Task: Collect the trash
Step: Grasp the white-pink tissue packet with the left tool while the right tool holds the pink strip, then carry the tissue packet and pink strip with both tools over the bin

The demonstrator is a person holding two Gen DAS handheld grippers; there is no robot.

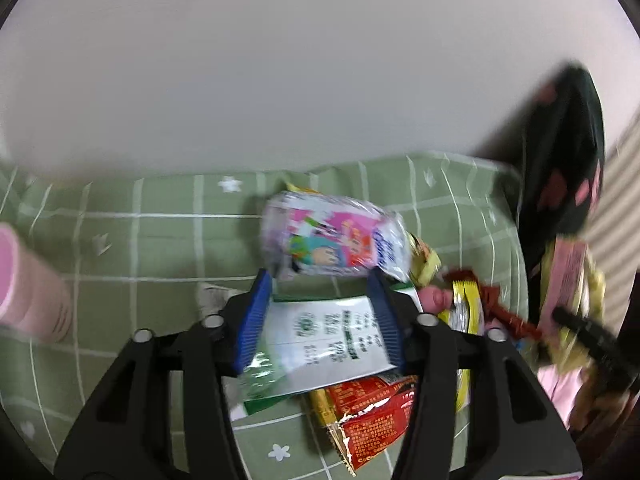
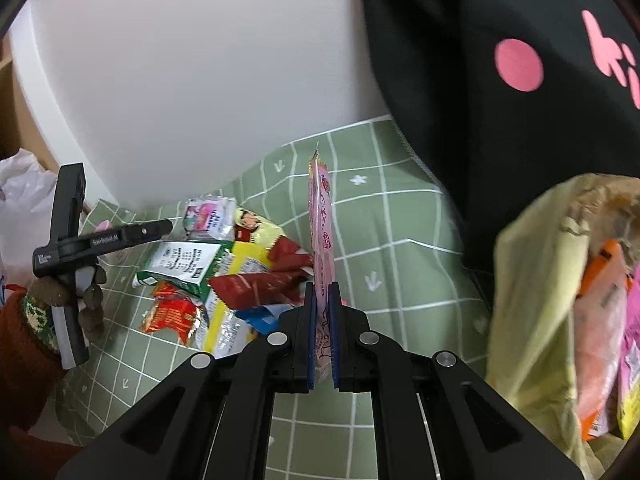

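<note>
A pile of snack trash lies on the green checked tablecloth. My left gripper is open above the pile, its blue pads on either side of a white and green carton, with a pink cartoon packet just beyond the tips. It grips nothing. In the right wrist view the same carton and pink packet lie left of centre among red wrappers. My right gripper is shut on a flat pink wrapper held upright. The left gripper shows there, held in a gloved hand.
A yellow trash bag with wrappers inside hangs open at the right. A black bag with pink print stands behind it, also in the left wrist view. A pink cup stands far left. A white wall is behind the table.
</note>
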